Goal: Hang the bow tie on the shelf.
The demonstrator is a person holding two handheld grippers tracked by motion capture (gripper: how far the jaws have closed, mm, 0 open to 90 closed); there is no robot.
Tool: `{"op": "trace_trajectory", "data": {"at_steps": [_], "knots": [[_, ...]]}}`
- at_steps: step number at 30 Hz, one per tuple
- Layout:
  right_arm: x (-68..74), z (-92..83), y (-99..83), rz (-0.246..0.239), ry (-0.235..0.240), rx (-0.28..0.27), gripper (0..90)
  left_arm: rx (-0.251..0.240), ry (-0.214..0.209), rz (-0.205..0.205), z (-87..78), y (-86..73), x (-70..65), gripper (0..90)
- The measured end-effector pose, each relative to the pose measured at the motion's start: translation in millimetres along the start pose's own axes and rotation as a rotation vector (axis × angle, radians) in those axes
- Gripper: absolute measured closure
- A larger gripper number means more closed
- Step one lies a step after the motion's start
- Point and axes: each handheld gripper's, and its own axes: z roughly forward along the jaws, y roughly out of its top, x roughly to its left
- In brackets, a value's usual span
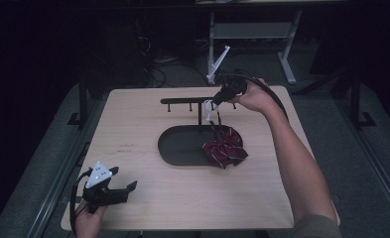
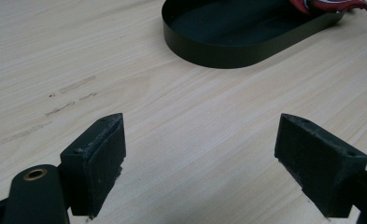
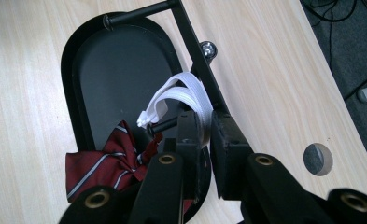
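A dark red striped bow tie (image 1: 225,148) lies on the right end of a black oval tray (image 1: 182,146), partly over its rim. A post rises from the tray's far side and carries a horizontal bar (image 1: 187,100) with small pegs. My right gripper (image 1: 213,105) points down beside that bar. Its jaws are nearly together on the tie's white strap (image 3: 181,95), which loops over a peg (image 3: 165,125) above the bow tie (image 3: 106,163). My left gripper (image 1: 124,178) rests low at the table's front left, its jaws (image 2: 202,130) wide apart over bare wood.
The tray's (image 2: 246,46) rim lies ahead of the left gripper. Faint scuff marks (image 2: 69,86) mark the wooden table. A round hole (image 3: 318,158) sits near the table's edge. A grey desk frame (image 1: 252,29) and cables stand beyond the far edge.
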Motion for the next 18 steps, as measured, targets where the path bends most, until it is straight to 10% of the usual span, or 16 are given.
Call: {"op": "trace_trajectory", "data": {"at_steps": [18], "knots": [[1.7, -0.4, -4.5, 0.01, 0.022, 0.006, 74.2, 0.005, 0.0, 0.005, -0.3, 0.1, 0.0, 16.1]]}}
